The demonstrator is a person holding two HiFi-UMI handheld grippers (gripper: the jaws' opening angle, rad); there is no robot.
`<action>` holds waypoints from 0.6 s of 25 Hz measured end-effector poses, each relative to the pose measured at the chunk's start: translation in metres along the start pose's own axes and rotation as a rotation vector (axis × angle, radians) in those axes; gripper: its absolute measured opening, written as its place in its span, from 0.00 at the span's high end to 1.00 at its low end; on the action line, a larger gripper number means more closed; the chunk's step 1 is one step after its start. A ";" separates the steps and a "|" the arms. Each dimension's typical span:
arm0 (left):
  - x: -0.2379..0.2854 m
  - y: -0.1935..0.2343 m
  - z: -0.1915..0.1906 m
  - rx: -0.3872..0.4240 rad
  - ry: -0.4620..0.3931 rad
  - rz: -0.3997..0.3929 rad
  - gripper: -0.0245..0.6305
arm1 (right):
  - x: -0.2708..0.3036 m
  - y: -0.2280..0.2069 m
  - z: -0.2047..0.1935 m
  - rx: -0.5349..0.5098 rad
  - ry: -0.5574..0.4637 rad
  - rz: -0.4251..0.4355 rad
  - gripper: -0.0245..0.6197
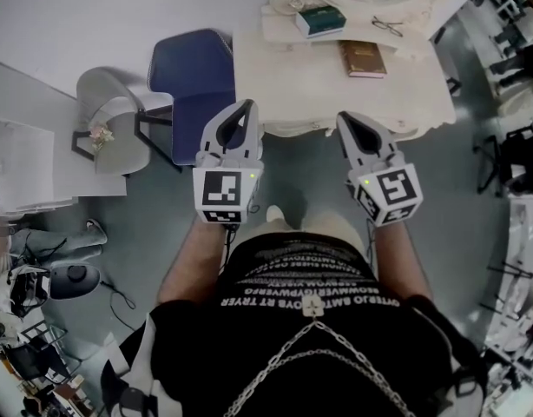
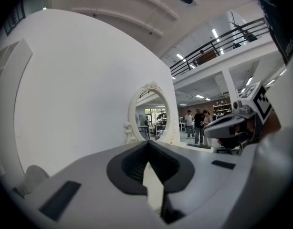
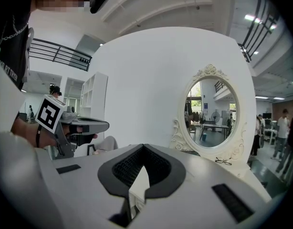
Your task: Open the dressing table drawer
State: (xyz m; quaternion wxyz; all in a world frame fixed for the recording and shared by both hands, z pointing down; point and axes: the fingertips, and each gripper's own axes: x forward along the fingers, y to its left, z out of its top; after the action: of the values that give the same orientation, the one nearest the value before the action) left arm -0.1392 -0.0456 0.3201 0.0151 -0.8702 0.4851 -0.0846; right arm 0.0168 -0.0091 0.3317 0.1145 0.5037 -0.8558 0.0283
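The cream dressing table (image 1: 336, 89) stands ahead of me against the white wall. Its carved front edge (image 1: 314, 130) lies between my two grippers, and the drawer face under it is hidden from above. My left gripper (image 1: 246, 105) is shut and empty, its tips just short of the table's front left corner. Shut and empty too, my right gripper (image 1: 345, 118) hangs at the front edge. In the left gripper view the left gripper (image 2: 147, 149) points towards the oval mirror (image 2: 153, 111). In the right gripper view the right gripper (image 3: 143, 149) faces the same mirror (image 3: 211, 111).
On the tabletop lie a green book (image 1: 320, 20), a brown book (image 1: 363, 58) and a pair of glasses (image 1: 386, 27). A blue chair (image 1: 193, 76) stands left of the table, a grey chair (image 1: 110, 115) beyond it. Equipment clutters the floor at both sides.
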 end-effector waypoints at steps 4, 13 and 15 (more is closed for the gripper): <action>0.001 -0.002 -0.002 -0.006 0.005 -0.016 0.96 | 0.000 -0.003 0.002 0.005 -0.007 -0.010 0.96; 0.012 -0.004 0.000 -0.008 0.006 -0.022 0.96 | 0.002 -0.015 0.001 0.019 -0.007 -0.015 0.96; 0.016 -0.003 0.002 -0.015 0.003 -0.020 0.96 | 0.005 -0.017 0.006 0.010 -0.015 -0.009 0.96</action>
State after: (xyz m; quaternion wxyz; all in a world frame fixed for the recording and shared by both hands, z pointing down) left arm -0.1279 -0.0571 0.3201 0.0068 -0.8751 0.4769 -0.0823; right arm 0.0278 -0.0228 0.3260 0.1056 0.5081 -0.8543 0.0283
